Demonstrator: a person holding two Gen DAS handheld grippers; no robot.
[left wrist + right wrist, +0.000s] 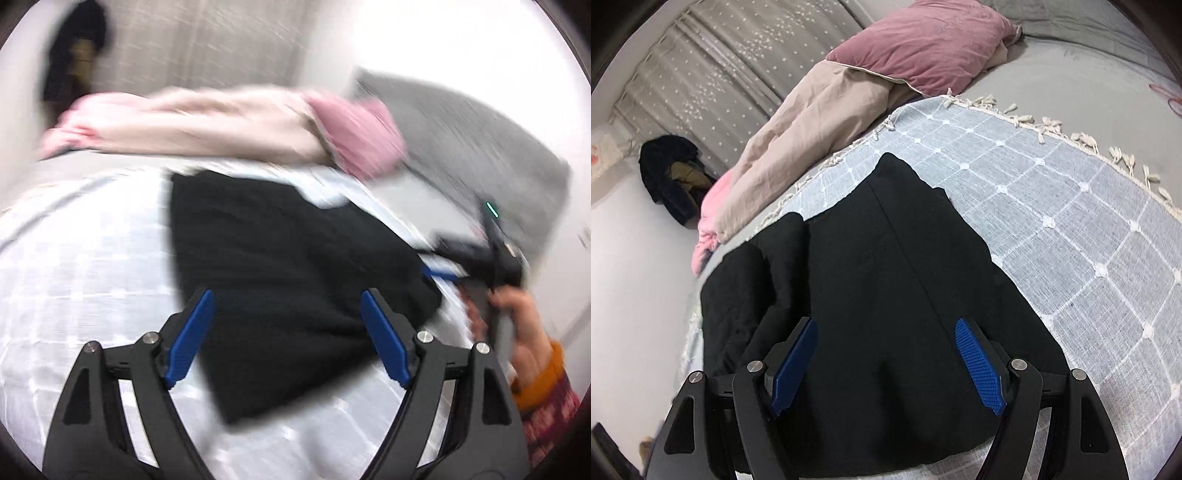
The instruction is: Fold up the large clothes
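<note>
Fingers spread over black garment — checked bedspread, starred curtain.

No readable text, label or number shows anywhere (the left wrist view is perhaps too blurred).

Black garment is a matt woven cloth, pretty smooth with a stitched seam down the middle, more rumpled on its left side. It lies on my throw, a thin loose-weave cloth, pale blue-grey with raised white stitched lines, little tufts at the crossings and a cream tassel fringe. Pillow looks like soft velvety pink fabric with a slight sheen. Beige duvet is crinkled, cottony, matt. My right gripper has matt black plastic arms, shiny metal pins and blue pads with a knurled rubbery texture. Curtain is grey cloth with tiny white specks.
</note>
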